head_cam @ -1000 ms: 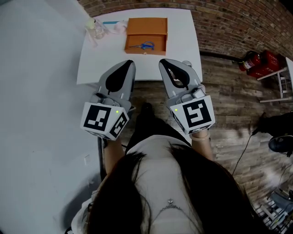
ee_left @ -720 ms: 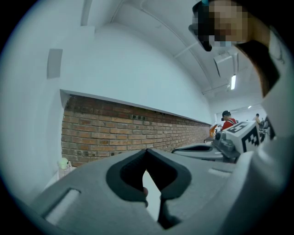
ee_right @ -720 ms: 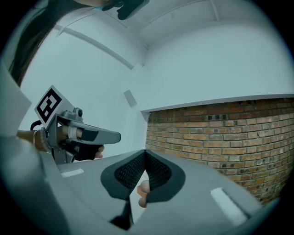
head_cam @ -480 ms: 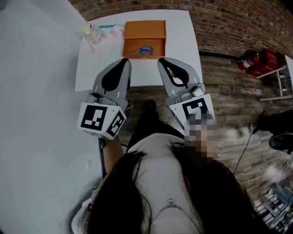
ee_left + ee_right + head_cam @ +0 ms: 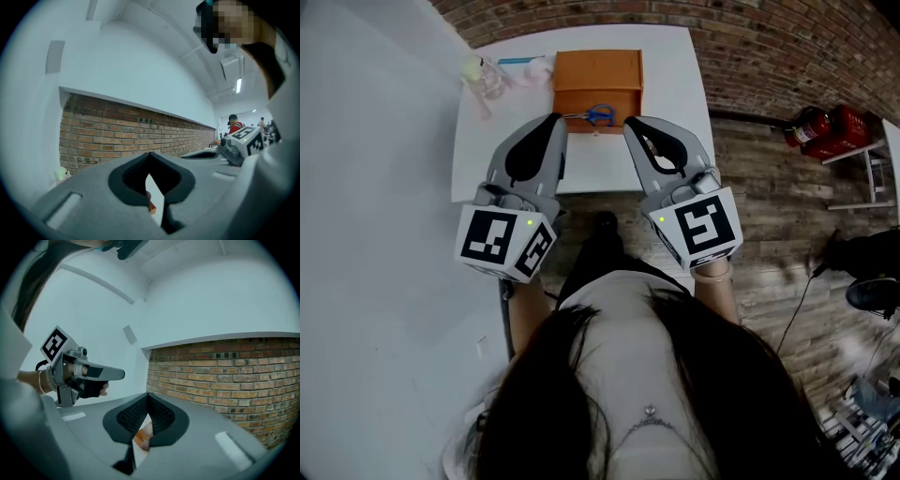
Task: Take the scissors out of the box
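scissors (image 5: 598, 114) — inside orange box (image 5: 598, 70)

Matt box (image 5: 598, 70) (rough brick wall (image 5: 117, 126))

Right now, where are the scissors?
In the head view the blue-handled scissors lie in the near part of the orange box on the white table, just ahead of the gap between the left claw and right claw.

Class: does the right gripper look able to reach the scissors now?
Probably yes: the scissors lie exposed in the open box, nothing stands before the right gripper, but it is shut.
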Tool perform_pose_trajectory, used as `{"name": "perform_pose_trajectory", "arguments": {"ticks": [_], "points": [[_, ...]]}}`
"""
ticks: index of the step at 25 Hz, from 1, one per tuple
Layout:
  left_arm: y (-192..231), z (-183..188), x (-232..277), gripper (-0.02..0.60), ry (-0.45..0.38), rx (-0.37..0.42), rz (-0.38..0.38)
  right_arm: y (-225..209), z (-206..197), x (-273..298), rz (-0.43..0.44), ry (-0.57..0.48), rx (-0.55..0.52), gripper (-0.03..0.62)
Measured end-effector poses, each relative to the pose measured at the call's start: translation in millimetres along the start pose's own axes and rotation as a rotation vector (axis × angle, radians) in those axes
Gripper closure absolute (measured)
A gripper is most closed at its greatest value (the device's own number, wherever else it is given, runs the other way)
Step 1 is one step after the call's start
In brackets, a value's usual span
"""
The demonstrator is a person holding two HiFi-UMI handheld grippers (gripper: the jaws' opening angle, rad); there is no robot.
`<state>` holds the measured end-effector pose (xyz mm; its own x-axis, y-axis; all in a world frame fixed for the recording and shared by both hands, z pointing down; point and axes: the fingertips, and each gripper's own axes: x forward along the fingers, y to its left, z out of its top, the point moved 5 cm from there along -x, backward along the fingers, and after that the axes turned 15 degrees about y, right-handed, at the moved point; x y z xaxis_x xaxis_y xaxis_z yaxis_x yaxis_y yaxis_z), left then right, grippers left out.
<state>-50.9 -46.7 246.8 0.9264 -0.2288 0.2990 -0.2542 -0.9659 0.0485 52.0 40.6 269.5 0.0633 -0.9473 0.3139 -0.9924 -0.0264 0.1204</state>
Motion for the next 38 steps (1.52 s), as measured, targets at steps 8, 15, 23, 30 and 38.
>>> {"name": "perform_pose_trajectory", "arguments": {"ticks": [8, 15, 23, 30, 38], "points": [[28.5, 6.8, 20.4, 0.581, -0.007, -0.016, -0.013, -12.5, 7.6, 32.5, 0.001, 0.013, -0.001, 0.588], [51.8, 12.5, 33.9, 0.581, -0.015, -0.024, -0.042, -16.6, 17.2, 53.3, -0.015, 0.033, -0.023, 0.588], [75.6, 16.9, 48.1, 0.581, -0.016, -0.028, -0.081, -18.6, 24.9, 78.2, -0.028, 0.059, -0.029, 0.588], [100.7, 16.3, 57.4, 0.581, -0.011, -0.025, -0.105, -15.9, 28.8, 104.4, -0.023, 0.09, -0.046, 0.587], [117.9, 17.8, 66.3, 0.581, -0.008, -0.034, -0.132, -15.9, 23.6, 126.0, -0.018, 0.127, -0.029, 0.584]]}}
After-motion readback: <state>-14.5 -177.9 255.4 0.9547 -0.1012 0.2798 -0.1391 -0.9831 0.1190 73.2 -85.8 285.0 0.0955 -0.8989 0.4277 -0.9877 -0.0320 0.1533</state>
